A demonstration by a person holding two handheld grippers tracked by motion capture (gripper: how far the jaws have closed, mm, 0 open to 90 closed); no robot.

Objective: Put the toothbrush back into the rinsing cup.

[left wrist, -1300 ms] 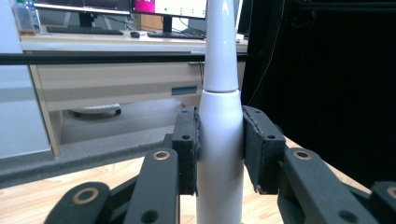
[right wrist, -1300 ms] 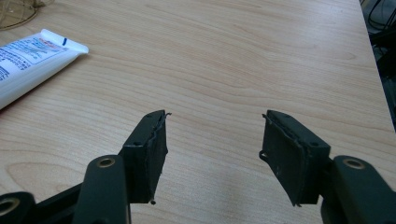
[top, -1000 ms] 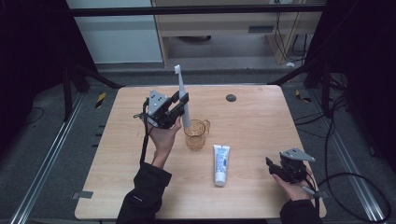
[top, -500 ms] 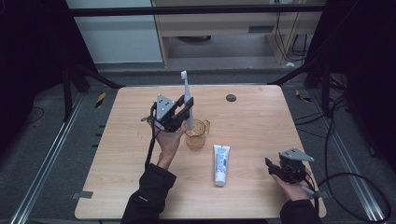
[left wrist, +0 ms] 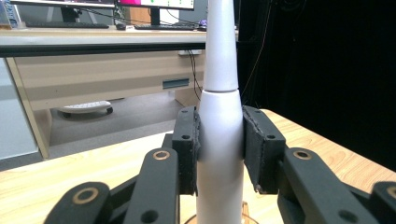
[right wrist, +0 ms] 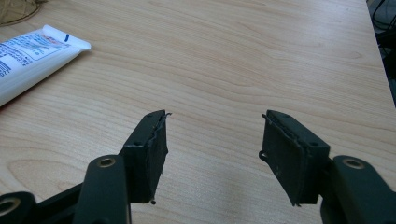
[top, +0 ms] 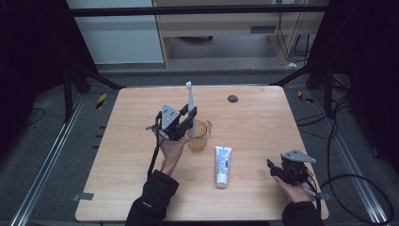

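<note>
A white electric toothbrush (top: 190, 107) stands upright with its lower end inside a clear amber cup (top: 199, 136) at the table's middle. My left gripper (top: 186, 120) is shut on the toothbrush's handle (left wrist: 219, 140), both pads pressed to its sides. A white toothpaste tube (top: 222, 165) lies flat in front of the cup; its crimped end (right wrist: 32, 51) appears at the upper left of the right gripper view. My right gripper (top: 273, 168) rests open near the table's front right, and there is bare wood between its jaws (right wrist: 212, 144).
A small dark round object (top: 232, 99) lies near the table's far edge. The wooden table (top: 263, 122) is surrounded by a dark frame and floor cables. A desk with monitors (left wrist: 93, 28) stands beyond the far edge.
My left gripper has carried the toothbrush rightward and down, from beside the cup to over it, so its lower end now sits in the cup. The right gripper has stayed still.
</note>
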